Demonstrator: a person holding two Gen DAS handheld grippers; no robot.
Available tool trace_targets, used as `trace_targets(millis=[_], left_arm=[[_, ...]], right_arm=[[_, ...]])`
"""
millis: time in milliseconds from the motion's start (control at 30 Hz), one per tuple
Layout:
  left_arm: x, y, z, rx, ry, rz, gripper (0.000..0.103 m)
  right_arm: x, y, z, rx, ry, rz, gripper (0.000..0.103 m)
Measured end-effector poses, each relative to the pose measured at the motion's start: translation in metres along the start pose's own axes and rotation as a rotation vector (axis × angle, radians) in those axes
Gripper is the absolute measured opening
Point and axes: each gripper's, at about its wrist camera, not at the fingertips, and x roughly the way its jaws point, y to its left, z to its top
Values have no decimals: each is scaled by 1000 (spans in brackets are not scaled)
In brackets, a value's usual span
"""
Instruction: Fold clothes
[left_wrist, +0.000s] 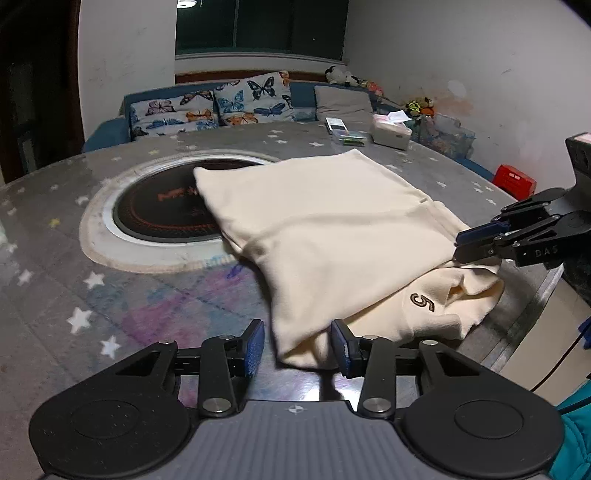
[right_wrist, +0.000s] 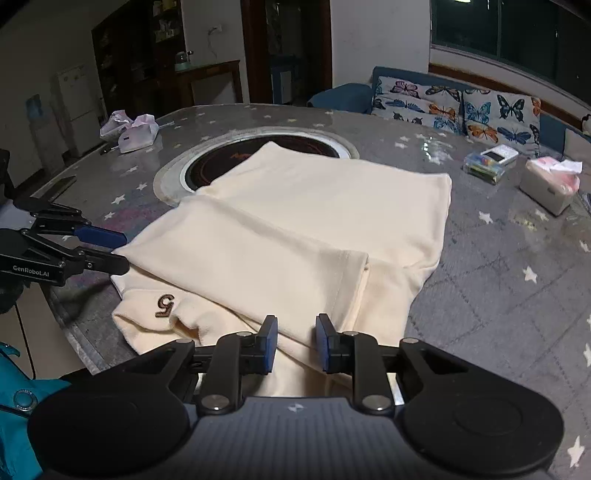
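Clear box (right_wrist: 484, 168) at 2 o'clock on the table (right_wrist: 498, 266), small coloured bits inside, too small to name; white device (right_wrist: 499, 154) resting on its lid. Tissue box (right_wrist: 546, 188) just beside it at 3 o'clock, pink-white tissue sticking out of the top. Pink bag (right_wrist: 135, 133) far off at 10 o'clock, contents hidden. Cream shirt (right_wrist: 295, 229) spread mid-table, partly folded, far corner lapping over the round black hob (right_wrist: 218, 162), near edge with the stitched "5" (right_wrist: 165, 305) bunched close to the table rim. Left gripper (left_wrist: 297, 345) at the shirt's near corner, jaws apart, cloth lying between them with one pad against it, no squeeze visible. Right gripper (right_wrist: 295, 341) low over the near fold, jaws parted a little, cloth beneath and between, pads seemingly not pressing it, though hard to judge from this angle. Bare tabletop wide at 3 to 5 o'clock of the shirt, and at 9 o'clock between shirt and bag. Table rim running close under both grippers at 6 o'clock, little room there. Sofa (left_wrist: 110, 129) with butterfly cushions (left_wrist: 214, 103) beyond the far edge at 12.
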Motion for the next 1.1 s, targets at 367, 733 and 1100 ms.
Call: trace_targets(millis=[367,733,1100], left_arm=[[31,-19,45,-24,-95,-76,42],[45,-11,39,-10,-31,-38,46],[-6,-51,1,345,2,-106,53]], right_arm=[[7,-2,18,-7,-46,-5,23],[15,-9,10,-27,1,-1,24],[-12,-6,-2,-101,48,-35,30]])
